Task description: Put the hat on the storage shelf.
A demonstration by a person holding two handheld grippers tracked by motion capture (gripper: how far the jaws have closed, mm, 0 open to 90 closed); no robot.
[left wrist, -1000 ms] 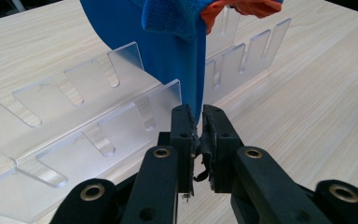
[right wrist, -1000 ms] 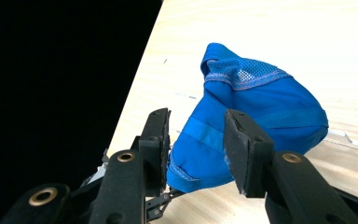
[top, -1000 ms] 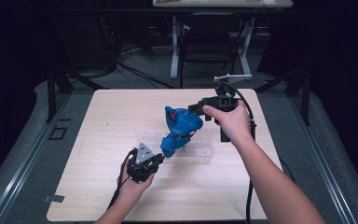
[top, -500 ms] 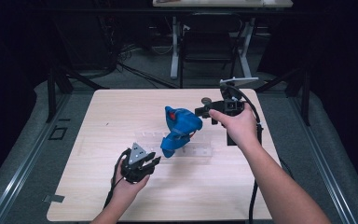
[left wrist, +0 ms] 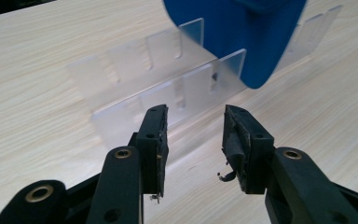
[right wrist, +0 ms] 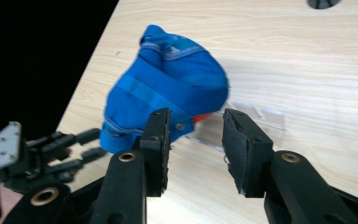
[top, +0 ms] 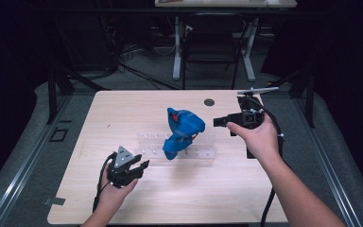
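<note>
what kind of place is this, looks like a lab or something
Probably a lab or recording space, not a home: a bare wooden table in a dark room, cables on the floor behind it, and a person holding a left gripper and a right gripper.

The top edge of my left gripper view cuts off the blue shoe [left wrist: 242, 37]. It hides part of the clear rack [left wrist: 168, 79] behind.

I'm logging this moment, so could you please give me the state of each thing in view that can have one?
Blue fabric cap: propped on the rack, tilted, held by neither gripper.
Clear plastic slotted rack: flat on the light wooden table.
Left gripper: open, empty, near the rack.
Right gripper: open, empty, apart from the cap.
</note>
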